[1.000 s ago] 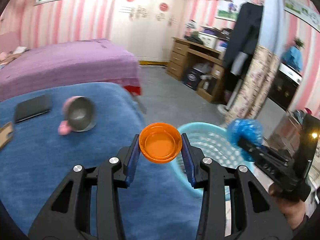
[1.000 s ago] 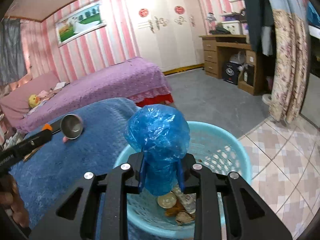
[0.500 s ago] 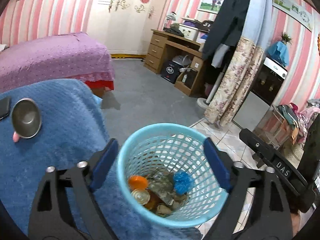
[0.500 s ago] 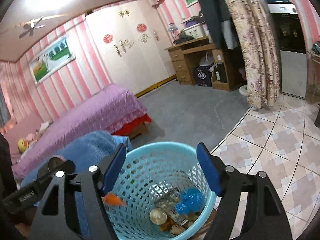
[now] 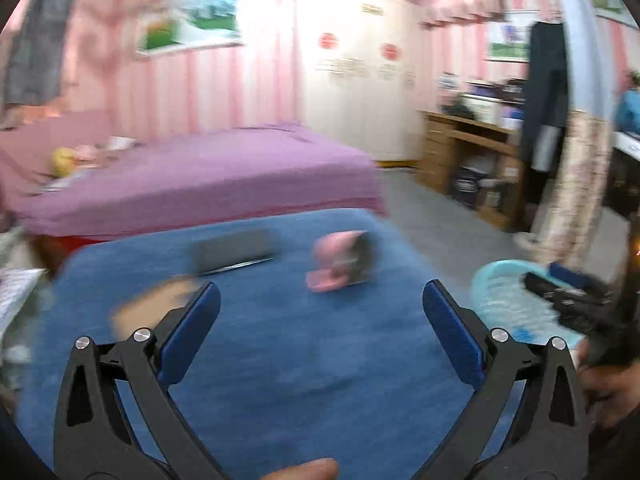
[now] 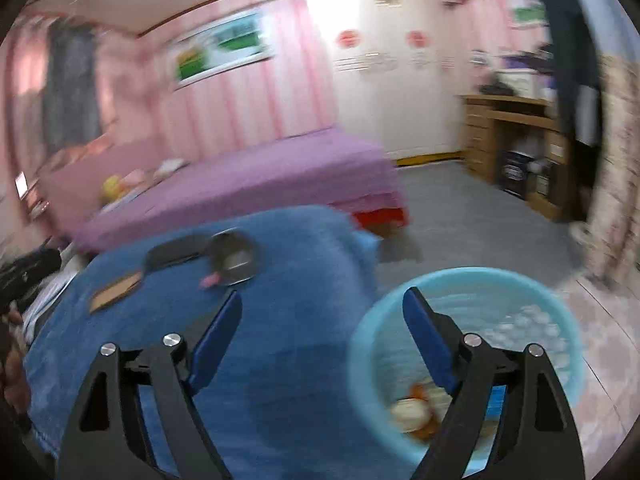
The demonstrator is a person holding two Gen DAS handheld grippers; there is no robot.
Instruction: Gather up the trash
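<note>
Left claw (image 5: 320,308) jaws just opened wide, nothing between them, over the blue fuzzy cloth tabletop (image 5: 280,360); right claw (image 6: 322,316) likewise spread and bare, its right finger over the light-blue plastic mesh basket (image 6: 560,320); blurred trash scraps (image 6: 412,408) lie inside.

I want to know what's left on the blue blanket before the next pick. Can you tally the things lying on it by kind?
Dark flat case: 1
Metal bowl with something pink beside it: 1
Brown flat card: 1
Total on the blue blanket: 3
The pictures are blurred, so smaller bits may be missed.
</note>
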